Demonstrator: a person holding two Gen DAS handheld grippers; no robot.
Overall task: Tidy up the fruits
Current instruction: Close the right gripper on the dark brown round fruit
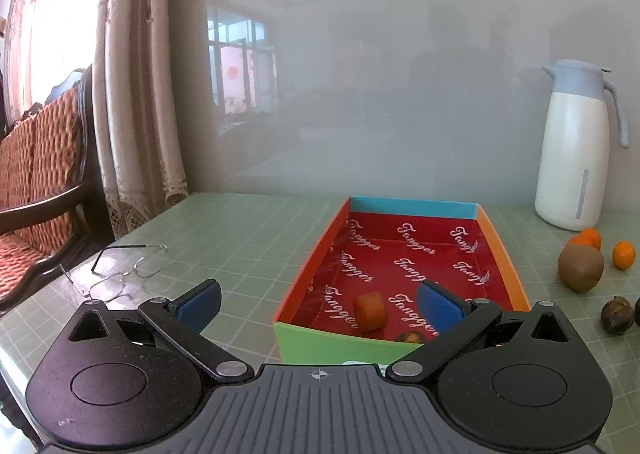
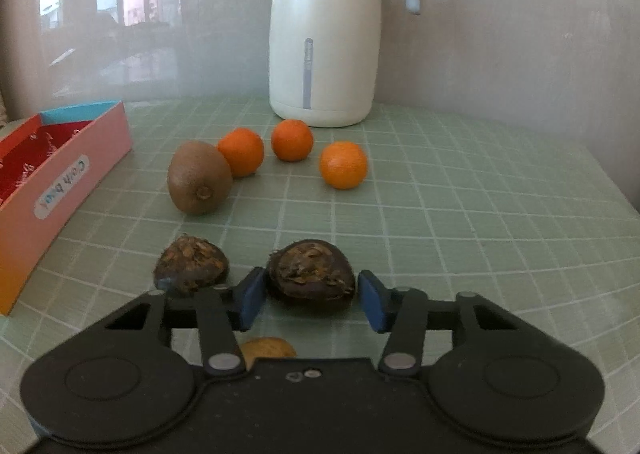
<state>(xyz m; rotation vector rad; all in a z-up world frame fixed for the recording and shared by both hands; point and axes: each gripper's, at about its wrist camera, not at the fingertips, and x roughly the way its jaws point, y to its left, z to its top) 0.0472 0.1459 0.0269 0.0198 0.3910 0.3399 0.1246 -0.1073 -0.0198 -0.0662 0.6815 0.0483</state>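
Observation:
A red-lined box (image 1: 496, 242) lies on the green table, holding an orange piece of fruit (image 1: 370, 311) and a dark fruit (image 1: 410, 337) at its near end. My left gripper (image 1: 318, 308) is open and empty above the box's near left corner. In the right wrist view, my right gripper (image 2: 312, 302) is open with its blue pads on either side of a dark brown fruit (image 2: 312, 272), with small gaps. A second dark fruit (image 2: 191, 264) lies to its left. A kiwi (image 2: 199, 177) and three oranges (image 2: 343, 165) lie further back. The box (image 2: 60, 190) is at the left.
A white thermos jug (image 2: 325, 30) stands at the back against the wall, also in the left wrist view (image 1: 574, 150). Glasses (image 1: 120, 270) lie left of the box. A chair (image 1: 36, 190) and curtain stand beyond the table's left edge. A tan fruit (image 2: 267, 350) lies under my right gripper.

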